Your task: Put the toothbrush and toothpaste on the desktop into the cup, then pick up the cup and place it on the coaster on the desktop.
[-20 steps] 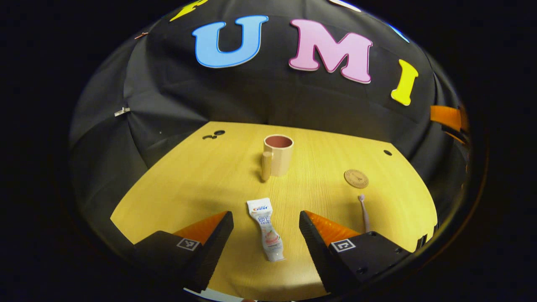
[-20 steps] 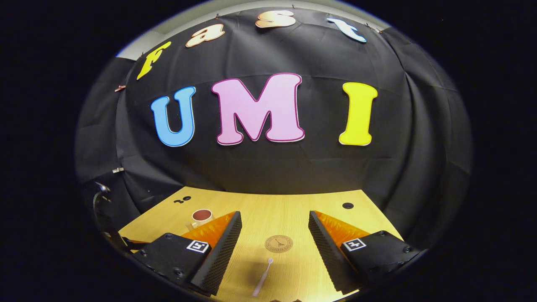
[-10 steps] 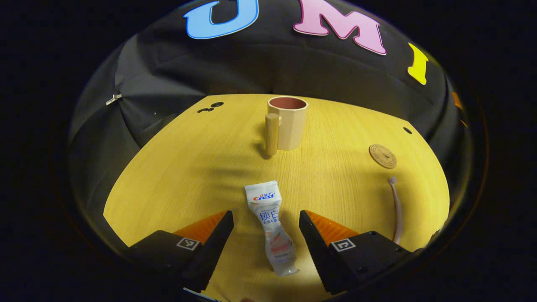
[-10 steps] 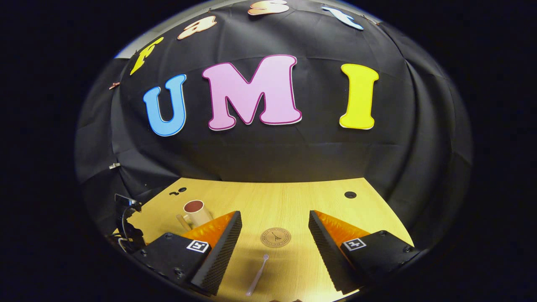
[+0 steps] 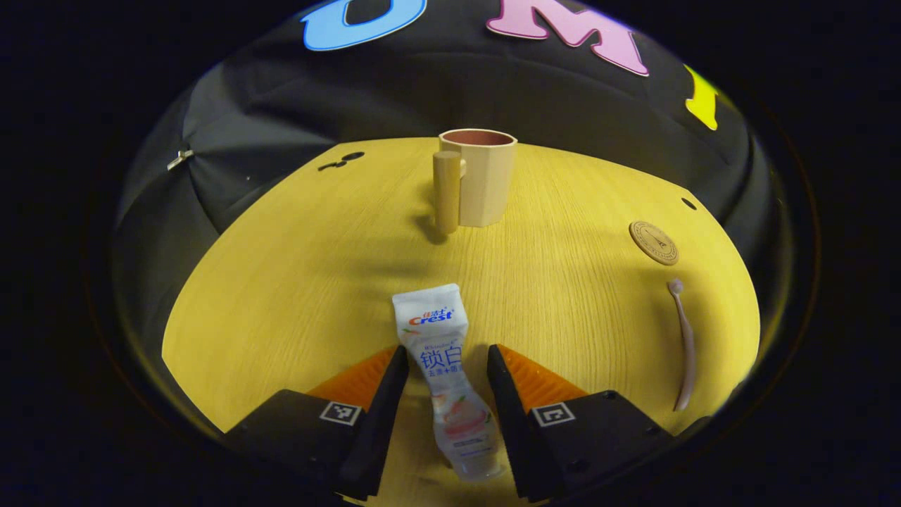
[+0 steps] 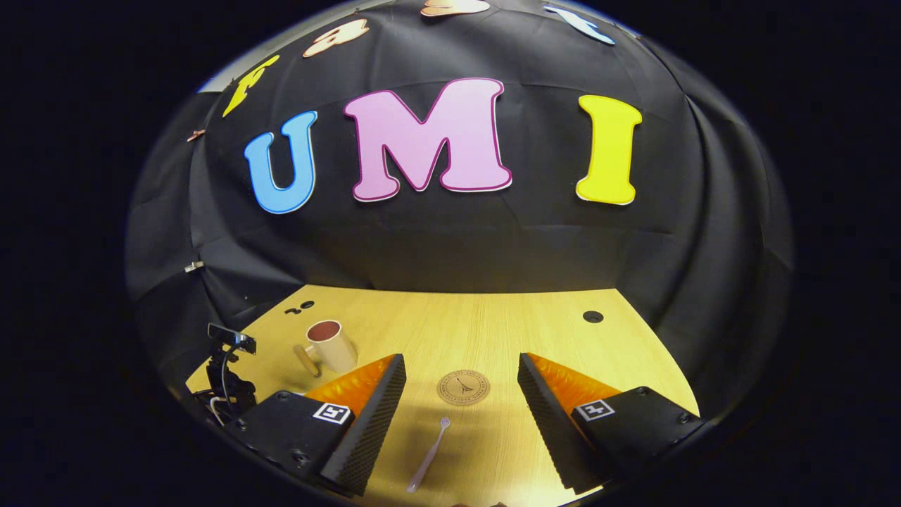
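The toothpaste (image 5: pixel 443 373) lies flat on the desktop (image 5: pixel 281 282), near side, between the left gripper (image 5: pixel 442 366) fingers, which are narrowly apart and not clearly pressing it. The grasp is the step in hand; next, close fully and carry it to the cup (image 5: pixel 479 176) standing farther back. The right gripper (image 6: pixel 461 401) hangs wide apart over the toothbrush (image 6: pixel 427 454), near the coaster (image 6: pixel 462 387)

We see a yellow wood-grain desktop (image 5: pixel 295 282) lying under and ahead of the near fingers, brightly lit close in. A black draped cloth wall (image 6: pixel 450 239) rises just past its far edge. Two small dark round holes (image 5: pixel 343 160) sit at the far left corner, and another dark round hole (image 6: pixel 593 317) lies far right.
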`<state>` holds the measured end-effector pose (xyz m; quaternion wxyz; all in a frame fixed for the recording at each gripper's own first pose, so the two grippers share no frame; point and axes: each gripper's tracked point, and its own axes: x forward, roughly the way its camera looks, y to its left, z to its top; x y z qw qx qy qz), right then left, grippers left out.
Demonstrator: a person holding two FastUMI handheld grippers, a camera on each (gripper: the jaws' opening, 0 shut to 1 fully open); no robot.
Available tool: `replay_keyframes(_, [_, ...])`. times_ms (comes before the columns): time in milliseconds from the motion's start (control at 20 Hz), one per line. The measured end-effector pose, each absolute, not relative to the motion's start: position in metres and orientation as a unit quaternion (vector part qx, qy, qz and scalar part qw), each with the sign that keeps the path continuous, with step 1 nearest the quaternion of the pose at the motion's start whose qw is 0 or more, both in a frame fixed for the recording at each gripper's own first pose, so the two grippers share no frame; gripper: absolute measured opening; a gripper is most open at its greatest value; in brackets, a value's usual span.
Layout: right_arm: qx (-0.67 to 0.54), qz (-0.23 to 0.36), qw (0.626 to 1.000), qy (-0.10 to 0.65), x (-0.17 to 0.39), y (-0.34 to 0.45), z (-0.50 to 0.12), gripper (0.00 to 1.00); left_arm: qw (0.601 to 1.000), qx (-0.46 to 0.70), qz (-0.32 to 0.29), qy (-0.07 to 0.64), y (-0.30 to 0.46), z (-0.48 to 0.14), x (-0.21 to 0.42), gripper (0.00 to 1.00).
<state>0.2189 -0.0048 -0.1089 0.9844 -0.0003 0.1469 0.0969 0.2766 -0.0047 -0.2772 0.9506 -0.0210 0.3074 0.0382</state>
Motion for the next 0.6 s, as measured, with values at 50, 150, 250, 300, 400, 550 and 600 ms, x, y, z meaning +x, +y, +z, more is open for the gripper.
replay_keyframes(50, [-0.002, 0.095, 0.984, 0.149, 0.217, -0.005, -0.111, 0.98, 0.954, -0.007, 0.029, 0.299, -0.009, -0.277, 0.278, 0.68])
replay_keyframes(150, [0.0, 0.088, 0.984, 0.158, 0.208, -0.007, -0.118, 0.98, 0.957, 0.014, 0.012, 0.289, -0.016, -0.277, 0.278, 0.49])
replay_keyframes(250, [0.008, 0.085, 0.983, 0.163, 0.195, -0.006, -0.121, 0.98, 0.957, 0.03, 0.006, 0.289, -0.016, -0.278, 0.278, 0.37])
replay_keyframes(300, [0.008, 0.087, 0.983, 0.162, 0.191, -0.004, -0.12, 0.98, 0.956, 0.03, 0.004, 0.291, -0.016, -0.278, 0.278, 0.38])
replay_keyframes(400, [0.003, 0.086, 0.984, 0.159, 0.186, -0.009, -0.12, 0.98, 0.955, 0.028, -0.005, 0.294, -0.018, -0.277, 0.278, 0.32])
replay_keyframes(550, [0.004, 0.086, 0.982, 0.168, 0.182, -0.011, -0.129, 0.99, 0.954, 0.018, -0.016, 0.297, -0.016, -0.274, 0.275, 0.28])
replay_keyframes(600, [0.002, 0.089, 0.981, 0.172, 0.182, -0.009, -0.133, 0.99, 0.956, 0.018, -0.017, 0.291, -0.016, -0.272, 0.272, 0.27])
